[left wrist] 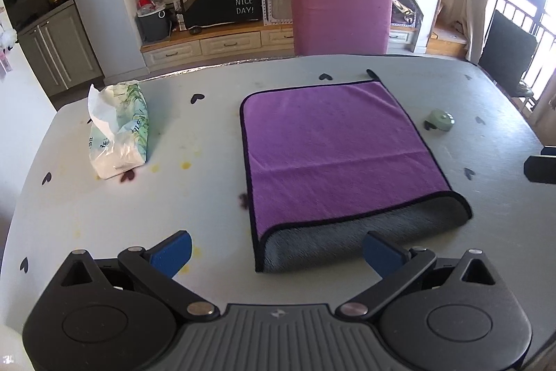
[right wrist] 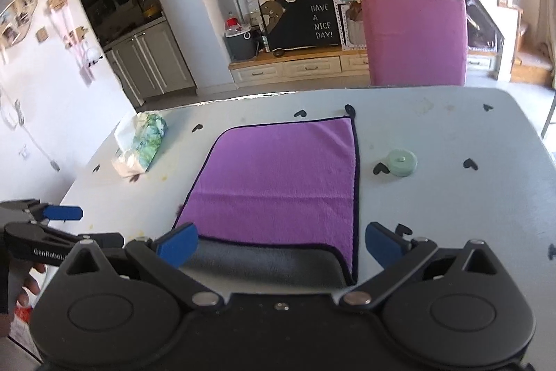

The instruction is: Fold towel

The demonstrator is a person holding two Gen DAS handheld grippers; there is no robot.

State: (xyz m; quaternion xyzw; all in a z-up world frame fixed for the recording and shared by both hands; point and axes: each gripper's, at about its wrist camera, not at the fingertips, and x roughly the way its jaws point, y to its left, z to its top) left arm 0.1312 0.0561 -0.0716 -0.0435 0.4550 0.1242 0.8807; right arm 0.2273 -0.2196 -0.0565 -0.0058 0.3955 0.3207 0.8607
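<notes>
A purple towel [left wrist: 333,145] with a grey underside and dark trim lies on the grey table [left wrist: 173,204]. It is folded over, purple layer on top, with a grey strip [left wrist: 347,242] showing at its near edge. My left gripper [left wrist: 278,252] is open and empty, just short of the towel's near left corner. My right gripper [right wrist: 281,244] is open and empty, over the towel's [right wrist: 278,176] near edge. The left gripper also shows at the left of the right wrist view [right wrist: 62,214].
A tissue pack [left wrist: 118,134] lies on the table's left side. A small green round object [left wrist: 441,120] sits right of the towel. A pink chair [left wrist: 342,13] stands at the far edge. Black heart marks dot the table.
</notes>
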